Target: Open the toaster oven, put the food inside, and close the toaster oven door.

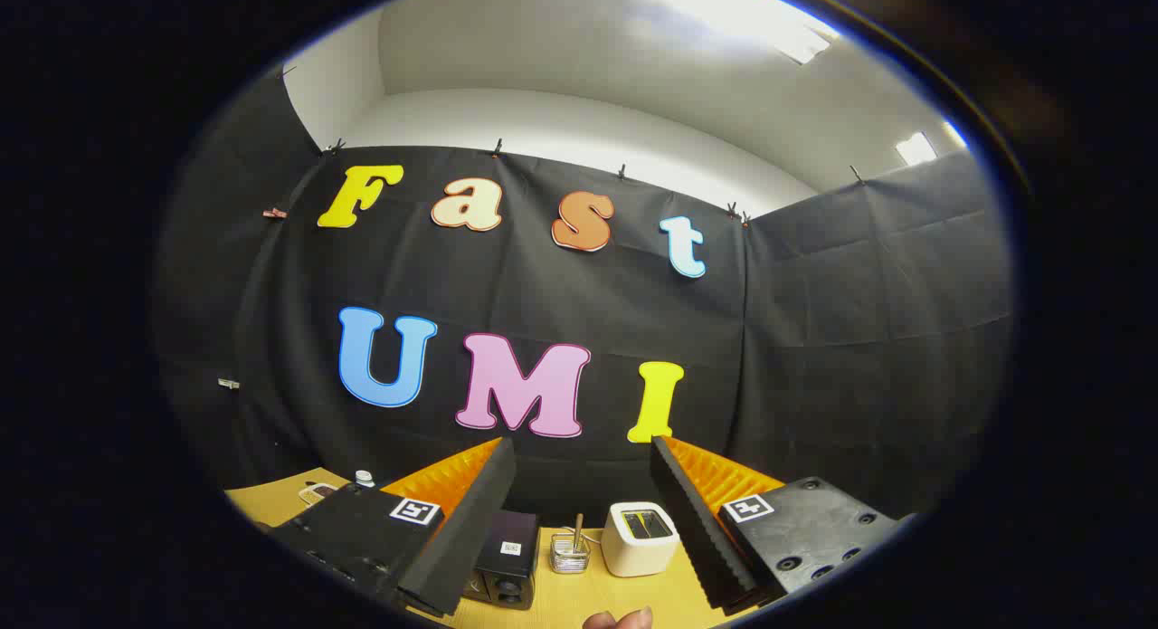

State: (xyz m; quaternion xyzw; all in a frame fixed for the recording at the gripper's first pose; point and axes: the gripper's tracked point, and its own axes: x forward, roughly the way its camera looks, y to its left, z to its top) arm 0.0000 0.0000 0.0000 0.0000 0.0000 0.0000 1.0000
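My gripper [582, 448] is held high and tilted up towards the booth's wall, open, with nothing between its fingers [457, 529]. Beyond them, on the yellow-tan table [579, 597], stands a small white boxy appliance [640, 538] with a dark window. It sits closer to the right finger. I cannot tell whether its door is open or shut from here.
A black box with a round dial [507, 561] and a small clear holder with a stick [570, 549] stand left of the white appliance. A person's fingertip [620, 620] shows at the table's near edge. Small items [321, 491] lie on the table beyond the left finger.
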